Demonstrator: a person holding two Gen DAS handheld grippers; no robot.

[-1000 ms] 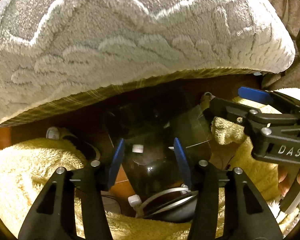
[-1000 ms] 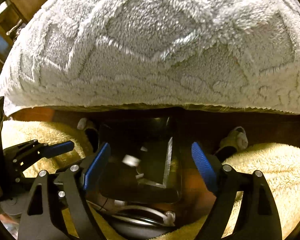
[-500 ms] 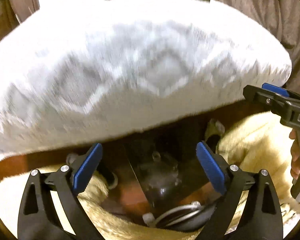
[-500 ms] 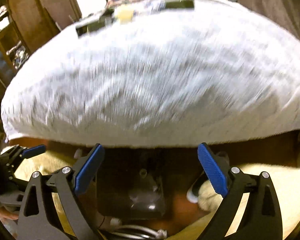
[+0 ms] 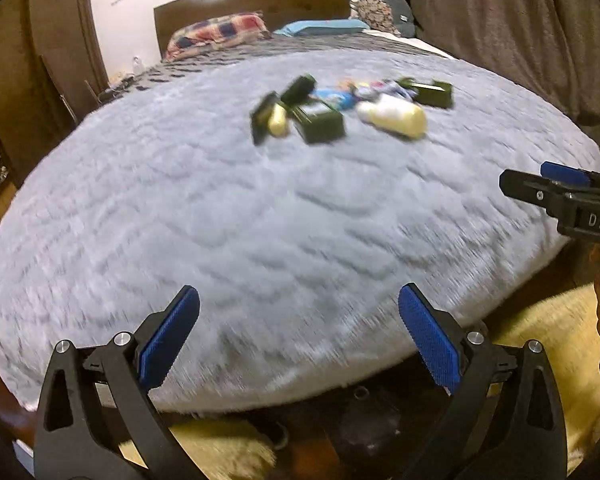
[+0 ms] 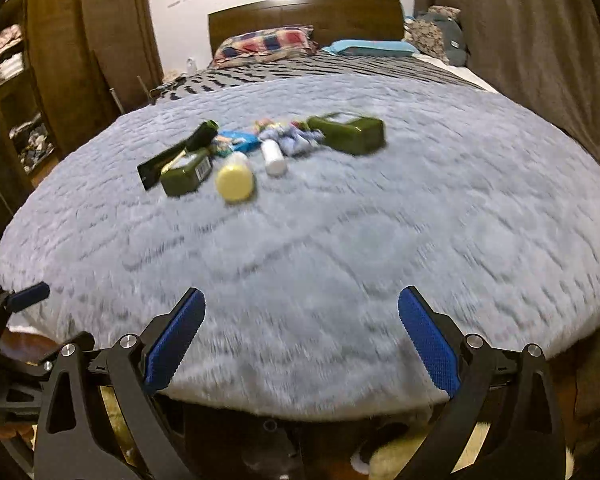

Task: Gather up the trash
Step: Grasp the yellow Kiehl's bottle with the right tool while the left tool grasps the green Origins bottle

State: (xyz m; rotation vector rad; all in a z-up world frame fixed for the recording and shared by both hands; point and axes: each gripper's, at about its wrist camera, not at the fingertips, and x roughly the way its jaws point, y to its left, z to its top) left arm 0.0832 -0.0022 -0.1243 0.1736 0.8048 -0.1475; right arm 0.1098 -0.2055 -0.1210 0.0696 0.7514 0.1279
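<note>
Task stage: early to middle, as I judge it; the litter is plainly uncollected, and both grippers are empty above the foot of the bed.
Trash, where it lies: a loose cluster of litter (image 6: 260, 152) sits on the grey fleece blanket (image 6: 340, 260) toward the middle of the bed (image 6: 304, 10), well apart from both grippers.
Items I can tell: a pale yellow bottle (image 6: 235, 181) lying end-on, a white bottle (image 6: 273, 159) just beside it, two olive-green cartons (image 6: 350, 133) at either side of the heap, a dark flat piece (image 6: 168, 160), and crumpled blue and multicoloured wrappers (image 6: 236, 142) between them. Motion blur hides finer detail.
Left gripper (image 5: 300, 340): jaws wide apart, having just been opening; nothing between them but the blanket edge beyond.
Right gripper (image 6: 302, 344): jaws likewise wide, having just been opening; nothing held. It also shows at the right edge of the left wrist view.
Below the bed edge: a dark black object (image 5: 364, 420) on the floor between yellow fluffy fabric (image 5: 548, 340); whether it is a bag or bin for the trash I cannot tell.
Done so far: nothing that these views can confirm as collected.
Left to do: reach across the blanket, grip each piece in turn, and carry it to a container; by my reckoning all of the heap remains.
Risk: soft pile may let the round bottles roll when nudged.
</note>
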